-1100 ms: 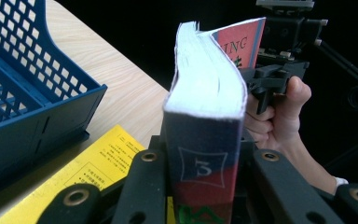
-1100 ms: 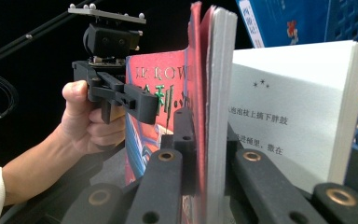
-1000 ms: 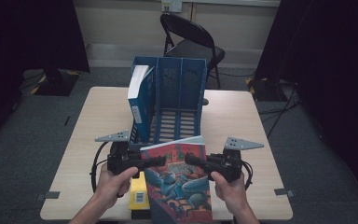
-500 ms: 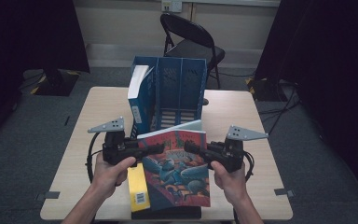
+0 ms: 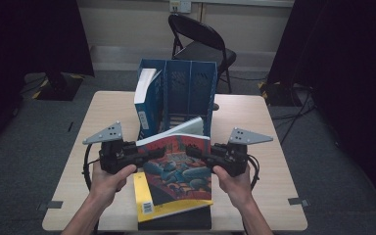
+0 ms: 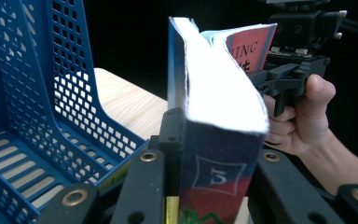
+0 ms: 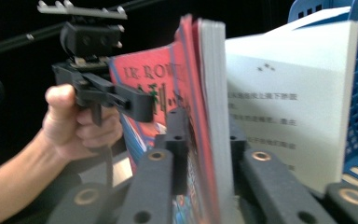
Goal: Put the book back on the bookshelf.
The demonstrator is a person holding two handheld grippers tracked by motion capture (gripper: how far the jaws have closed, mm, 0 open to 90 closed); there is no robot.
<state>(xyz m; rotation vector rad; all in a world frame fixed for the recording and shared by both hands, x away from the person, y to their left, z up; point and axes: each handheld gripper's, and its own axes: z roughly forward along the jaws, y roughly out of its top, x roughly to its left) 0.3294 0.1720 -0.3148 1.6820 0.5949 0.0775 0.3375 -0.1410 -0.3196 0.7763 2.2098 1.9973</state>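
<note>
Book now raised and tipped up off the yellow book versus a second ago, lower centre of frame before the blue file rack: left tool clamps its left edge, right tool, jaws just eased slightly, pinches its right edge, above the desk.

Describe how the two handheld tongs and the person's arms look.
Both the left tongs and right tongs are black, boxy pistol-grip bodies with two long black jaws joined by brass-ringed pivots. Each carries a grey three-cornered plate with small dots on top and trails a black cable. The forearms are bare, with no sleeves or gloves.
</note>
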